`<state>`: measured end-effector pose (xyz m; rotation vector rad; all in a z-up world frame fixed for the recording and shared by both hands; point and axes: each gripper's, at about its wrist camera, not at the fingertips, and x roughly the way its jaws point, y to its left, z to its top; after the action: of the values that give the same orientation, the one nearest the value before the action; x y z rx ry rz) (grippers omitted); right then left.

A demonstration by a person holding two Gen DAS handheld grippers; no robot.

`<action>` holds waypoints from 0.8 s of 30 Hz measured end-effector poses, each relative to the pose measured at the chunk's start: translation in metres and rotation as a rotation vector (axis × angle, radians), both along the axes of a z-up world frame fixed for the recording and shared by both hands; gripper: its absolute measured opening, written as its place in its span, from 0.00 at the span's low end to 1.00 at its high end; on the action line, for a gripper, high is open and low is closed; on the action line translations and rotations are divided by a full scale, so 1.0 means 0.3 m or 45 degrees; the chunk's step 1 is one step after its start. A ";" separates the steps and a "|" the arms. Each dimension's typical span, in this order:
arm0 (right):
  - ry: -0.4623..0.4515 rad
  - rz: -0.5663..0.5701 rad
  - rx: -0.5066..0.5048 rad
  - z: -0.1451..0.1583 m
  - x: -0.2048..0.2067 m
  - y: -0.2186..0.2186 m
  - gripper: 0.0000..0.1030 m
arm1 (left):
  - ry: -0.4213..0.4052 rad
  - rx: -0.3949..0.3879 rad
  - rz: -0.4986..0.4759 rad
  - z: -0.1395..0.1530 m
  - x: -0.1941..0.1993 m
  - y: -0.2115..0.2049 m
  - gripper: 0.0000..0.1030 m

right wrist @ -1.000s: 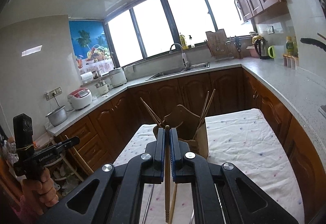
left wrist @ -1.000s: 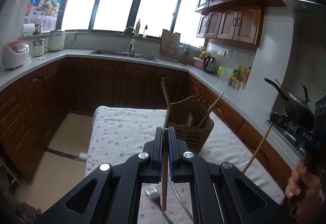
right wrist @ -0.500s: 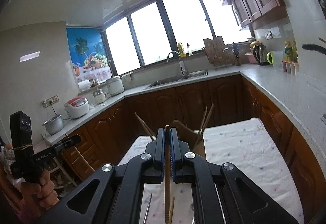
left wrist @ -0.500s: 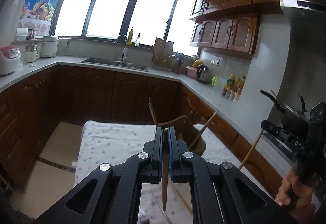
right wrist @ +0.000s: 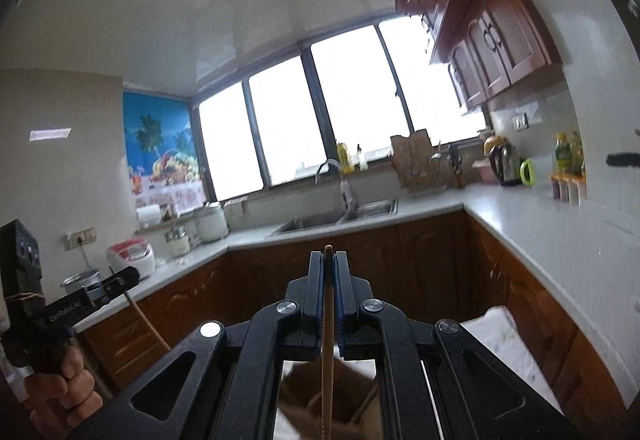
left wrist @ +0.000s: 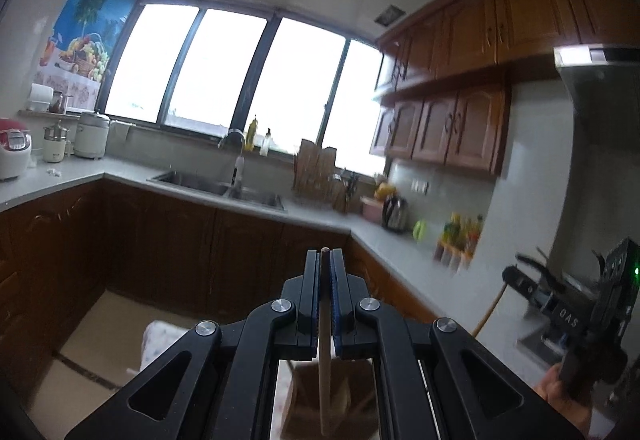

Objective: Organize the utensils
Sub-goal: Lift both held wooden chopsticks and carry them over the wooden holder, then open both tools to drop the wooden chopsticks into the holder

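Both tongs have been raised above the brown woven utensil basket (left wrist: 304, 396) since earlier. Left tongs (left wrist: 325, 268) and right tongs (right wrist: 328, 272) are each clenched on a pale wooden chopstick (left wrist: 325, 380); both chopsticks are judged still to be dropped in.

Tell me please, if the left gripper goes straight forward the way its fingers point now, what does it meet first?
Probably nothing close. The left gripper, shut on a chopstick, points over open floor toward the dark lower cabinets below the sink. The wooden holder sits underneath, out of that line. Depth is uncertain.
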<state>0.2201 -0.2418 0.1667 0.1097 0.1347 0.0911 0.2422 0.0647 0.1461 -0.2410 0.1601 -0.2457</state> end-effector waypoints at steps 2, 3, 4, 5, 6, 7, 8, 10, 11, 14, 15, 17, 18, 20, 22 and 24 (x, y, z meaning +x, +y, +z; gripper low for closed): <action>-0.029 -0.029 -0.002 -0.001 0.038 -0.013 0.04 | -0.012 -0.013 0.020 -0.028 0.048 -0.011 0.03; -0.036 -0.042 -0.016 -0.006 0.057 -0.013 0.04 | -0.011 -0.020 0.031 -0.043 0.080 -0.014 0.03; -0.031 -0.048 -0.022 -0.017 0.078 -0.015 0.04 | -0.009 -0.031 0.037 -0.065 0.106 -0.018 0.03; -0.027 -0.050 -0.022 -0.029 0.090 -0.019 0.04 | -0.009 -0.042 0.036 -0.089 0.122 -0.025 0.03; -0.019 -0.055 -0.026 -0.050 0.106 -0.021 0.04 | -0.004 -0.051 0.041 -0.118 0.145 -0.034 0.03; -0.011 -0.064 -0.039 -0.075 0.119 -0.021 0.04 | 0.005 -0.056 0.050 -0.151 0.162 -0.041 0.03; -0.004 -0.069 -0.044 -0.093 0.125 -0.025 0.04 | 0.013 -0.061 0.050 -0.175 0.176 -0.057 0.03; 0.027 -0.074 -0.045 -0.149 0.142 -0.033 0.04 | 0.033 -0.061 0.058 -0.232 0.217 -0.084 0.03; 0.038 -0.077 -0.047 -0.169 0.148 -0.034 0.04 | 0.042 -0.052 0.068 -0.250 0.236 -0.095 0.03; 0.076 -0.082 -0.035 -0.231 0.158 -0.046 0.04 | 0.080 -0.030 0.082 -0.327 0.292 -0.128 0.03; 0.087 -0.083 -0.030 -0.248 0.159 -0.050 0.04 | 0.096 -0.027 0.083 -0.343 0.306 -0.140 0.03; 0.103 -0.088 -0.022 -0.273 0.164 -0.057 0.04 | 0.139 -0.019 0.090 -0.397 0.342 -0.157 0.03; 0.118 -0.089 -0.013 -0.288 0.166 -0.062 0.04 | 0.164 -0.018 0.089 -0.422 0.360 -0.163 0.03; 0.137 -0.091 -0.005 -0.306 0.169 -0.071 0.04 | 0.204 -0.025 0.082 -0.443 0.391 -0.172 0.03; 0.160 -0.088 0.009 -0.325 0.167 -0.079 0.04 | 0.218 -0.023 0.078 -0.445 0.415 -0.176 0.04; 0.183 -0.083 0.015 -0.338 0.175 -0.084 0.04 | 0.238 -0.019 0.061 -0.454 0.444 -0.185 0.04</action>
<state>0.2727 -0.2670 0.0654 0.1320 0.2740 0.0191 0.3754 0.0093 0.0100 -0.2821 0.3371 -0.1765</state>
